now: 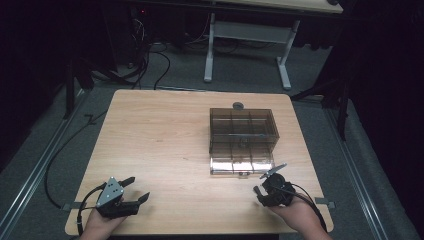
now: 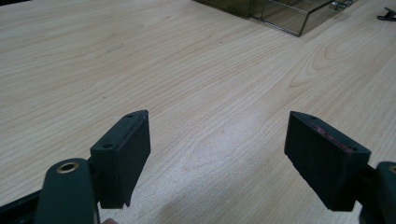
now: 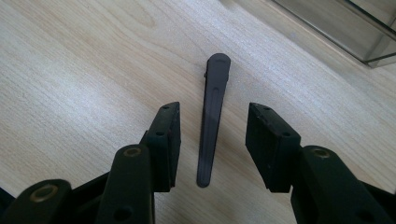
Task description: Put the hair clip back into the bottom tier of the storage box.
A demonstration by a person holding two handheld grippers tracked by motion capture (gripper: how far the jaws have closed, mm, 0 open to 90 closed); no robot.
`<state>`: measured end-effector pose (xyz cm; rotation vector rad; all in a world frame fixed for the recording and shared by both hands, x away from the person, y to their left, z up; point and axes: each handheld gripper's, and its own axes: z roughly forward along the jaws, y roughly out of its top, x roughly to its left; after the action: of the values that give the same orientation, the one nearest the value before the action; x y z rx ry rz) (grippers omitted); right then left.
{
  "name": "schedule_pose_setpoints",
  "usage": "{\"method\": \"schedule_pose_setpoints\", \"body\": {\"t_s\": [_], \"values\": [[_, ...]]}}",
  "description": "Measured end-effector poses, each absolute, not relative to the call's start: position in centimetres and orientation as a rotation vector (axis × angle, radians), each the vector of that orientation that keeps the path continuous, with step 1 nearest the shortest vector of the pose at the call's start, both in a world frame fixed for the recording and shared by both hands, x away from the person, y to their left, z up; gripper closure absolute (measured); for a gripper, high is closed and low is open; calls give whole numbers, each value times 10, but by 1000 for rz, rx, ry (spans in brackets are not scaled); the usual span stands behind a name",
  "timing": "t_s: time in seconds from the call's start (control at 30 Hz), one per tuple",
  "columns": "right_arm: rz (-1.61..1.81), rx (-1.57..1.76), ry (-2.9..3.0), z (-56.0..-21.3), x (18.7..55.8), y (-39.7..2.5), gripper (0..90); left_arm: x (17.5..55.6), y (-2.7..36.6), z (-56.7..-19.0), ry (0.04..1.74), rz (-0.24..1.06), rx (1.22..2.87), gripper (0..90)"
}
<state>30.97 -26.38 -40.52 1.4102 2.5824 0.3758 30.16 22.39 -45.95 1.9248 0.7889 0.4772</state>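
Observation:
A slim dark clip lies flat on the wooden table, its rounded end pointing away. My right gripper stands open over it, one jaw on either side, neither touching. In the high view that right gripper is at the near right, just in front of a smoky clear compartment box. My left gripper is at the near left, open, and between its jaws there is bare wood.
The box's clear front section lies toward me, and its corner is just beyond the clip. A small dark round thing sits behind the box. Bare tabletop spans the left and middle. Cables and a desk frame lie beyond the far edge.

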Motion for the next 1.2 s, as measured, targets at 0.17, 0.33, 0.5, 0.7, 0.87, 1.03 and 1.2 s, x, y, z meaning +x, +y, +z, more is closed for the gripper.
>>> {"method": "schedule_pose_setpoints", "body": {"t_s": [0.17, 0.33, 0.5, 0.7, 0.87, 1.03, 1.2], "values": [[331, 1414, 2611, -402, 316, -263, 570, 302, 224, -459, 787, 474, 1927, 230], [256, 1414, 2682, -402, 324, -259, 604, 302, 224, -459, 785, 474, 1928, 230], [205, 1394, 2717, -403, 330, -254, 646, 302, 224, -459, 785, 471, 1933, 230], [173, 1423, 2719, -406, 338, -252, 688, 302, 224, -459, 781, 471, 1937, 231], [152, 1439, 2737, -409, 342, -250, 715, 302, 224, -459, 779, 466, 1936, 230], [135, 1448, 2730, -411, 345, -249, 739, 302, 224, -459, 779, 466, 1936, 230], [120, 1453, 2732, -413, 346, -248, 777, 302, 223, -459, 780, 467, 1937, 230]]}}
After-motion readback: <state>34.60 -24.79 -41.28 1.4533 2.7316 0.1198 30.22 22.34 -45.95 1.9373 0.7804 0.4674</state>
